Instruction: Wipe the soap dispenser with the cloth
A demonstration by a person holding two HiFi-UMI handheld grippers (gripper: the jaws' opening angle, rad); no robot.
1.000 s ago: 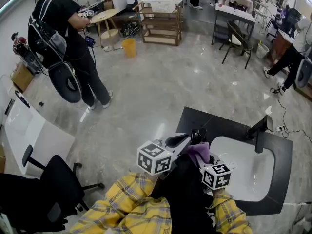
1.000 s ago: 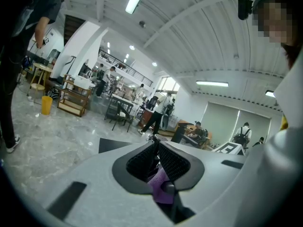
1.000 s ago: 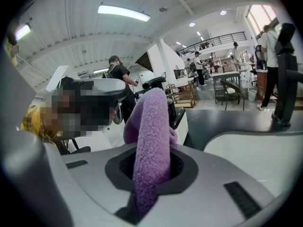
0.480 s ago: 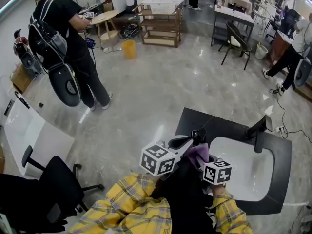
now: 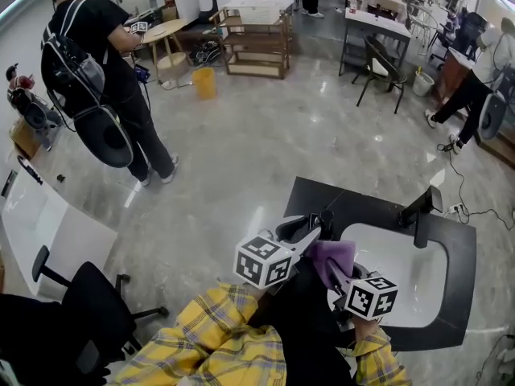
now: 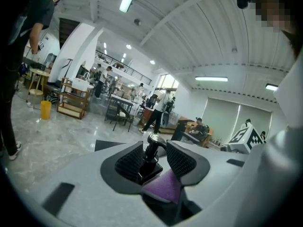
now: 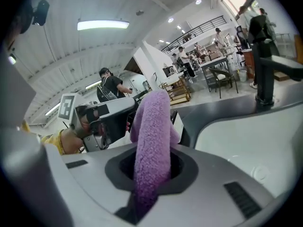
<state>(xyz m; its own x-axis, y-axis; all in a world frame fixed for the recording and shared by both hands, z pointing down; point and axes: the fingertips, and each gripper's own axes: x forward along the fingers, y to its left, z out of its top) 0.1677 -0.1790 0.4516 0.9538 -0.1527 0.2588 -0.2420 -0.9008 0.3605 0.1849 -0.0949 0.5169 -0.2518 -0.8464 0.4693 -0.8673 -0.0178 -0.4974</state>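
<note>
At one sink [image 5: 418,284], left hand-held gripper [image 6: 154,148] just opened around one dispenser [image 6: 149,159], right [image 7: 151,163] clamps one cloth [image 7: 154,124].

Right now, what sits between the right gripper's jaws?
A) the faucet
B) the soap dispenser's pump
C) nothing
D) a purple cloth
D: in the right gripper view, the right gripper has its jaws closed on the purple cloth, which sticks up out of them.

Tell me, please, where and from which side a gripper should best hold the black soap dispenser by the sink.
Take the soap dispenser by its wider body, below the thin neck and pump head, coming level from the side with one jaw on each flank. It stands upright, so this probably keeps it steady.
</note>
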